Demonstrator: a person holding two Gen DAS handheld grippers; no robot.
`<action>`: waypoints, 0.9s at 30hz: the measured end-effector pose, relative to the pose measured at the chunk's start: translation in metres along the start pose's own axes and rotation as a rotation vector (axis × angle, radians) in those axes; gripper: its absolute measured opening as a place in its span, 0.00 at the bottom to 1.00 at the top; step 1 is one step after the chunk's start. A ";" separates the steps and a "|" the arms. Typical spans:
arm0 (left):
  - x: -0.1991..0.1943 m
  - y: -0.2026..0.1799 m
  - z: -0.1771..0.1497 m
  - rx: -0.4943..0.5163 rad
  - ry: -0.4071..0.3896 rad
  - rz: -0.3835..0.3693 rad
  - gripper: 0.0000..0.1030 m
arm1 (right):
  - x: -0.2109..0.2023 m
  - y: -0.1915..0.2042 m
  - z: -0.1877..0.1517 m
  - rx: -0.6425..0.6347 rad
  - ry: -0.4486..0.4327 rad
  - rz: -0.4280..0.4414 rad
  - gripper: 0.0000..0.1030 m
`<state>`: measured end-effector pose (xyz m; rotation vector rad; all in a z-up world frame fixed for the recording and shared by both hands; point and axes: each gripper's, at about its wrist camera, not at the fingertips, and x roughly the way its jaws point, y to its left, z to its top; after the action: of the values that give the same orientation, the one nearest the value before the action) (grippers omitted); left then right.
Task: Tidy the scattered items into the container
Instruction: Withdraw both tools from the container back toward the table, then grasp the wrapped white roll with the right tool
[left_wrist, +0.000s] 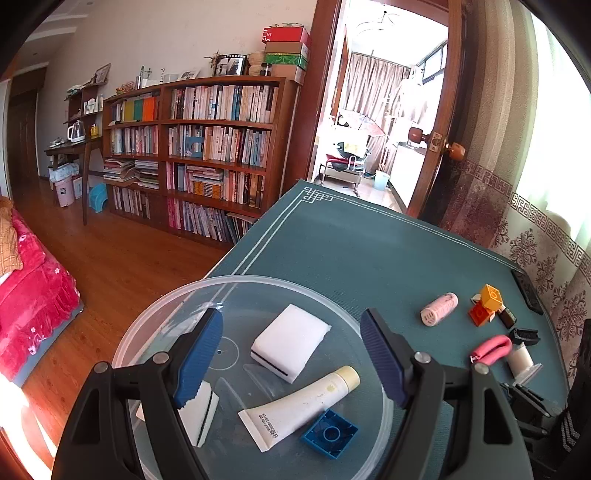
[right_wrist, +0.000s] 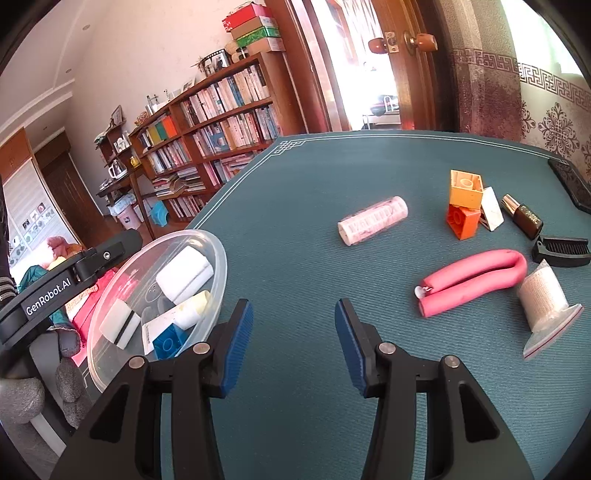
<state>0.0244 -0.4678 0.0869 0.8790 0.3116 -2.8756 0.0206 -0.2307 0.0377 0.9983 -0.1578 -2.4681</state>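
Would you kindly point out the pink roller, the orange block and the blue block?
pink roller (right_wrist: 373, 220): right wrist view, middle of its side.
orange block (right_wrist: 463, 220): right wrist view, front face.
blue block (left_wrist: 330, 433): left wrist view, hollow underside, inside the bowl.

A wooden bookcase (left_wrist: 192, 147) packed with books stands against a pale wall, boxes stacked on its top. The floor (left_wrist: 122, 254) is warm wood boards. Right of the bookcase an open wooden door (left_wrist: 439, 122) shows a bright room with drawn curtains. A bed with a pink cover (left_wrist: 33, 295) sits at left. Patterned curtains (left_wrist: 535, 236) hang behind the teal-covered tabletop (left_wrist: 369, 243).
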 end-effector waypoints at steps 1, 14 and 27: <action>0.001 -0.003 0.000 0.006 0.003 -0.003 0.78 | -0.002 -0.005 0.001 0.010 -0.005 -0.007 0.54; 0.010 -0.055 -0.011 0.085 0.061 -0.080 0.78 | -0.044 -0.075 0.005 0.115 -0.100 -0.119 0.63; 0.029 -0.117 -0.021 0.188 0.129 -0.173 0.78 | -0.070 -0.135 0.004 0.157 -0.162 -0.292 0.63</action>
<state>-0.0085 -0.3509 0.0725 1.1247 0.1365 -3.0526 0.0101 -0.0789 0.0474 0.9407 -0.2798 -2.8423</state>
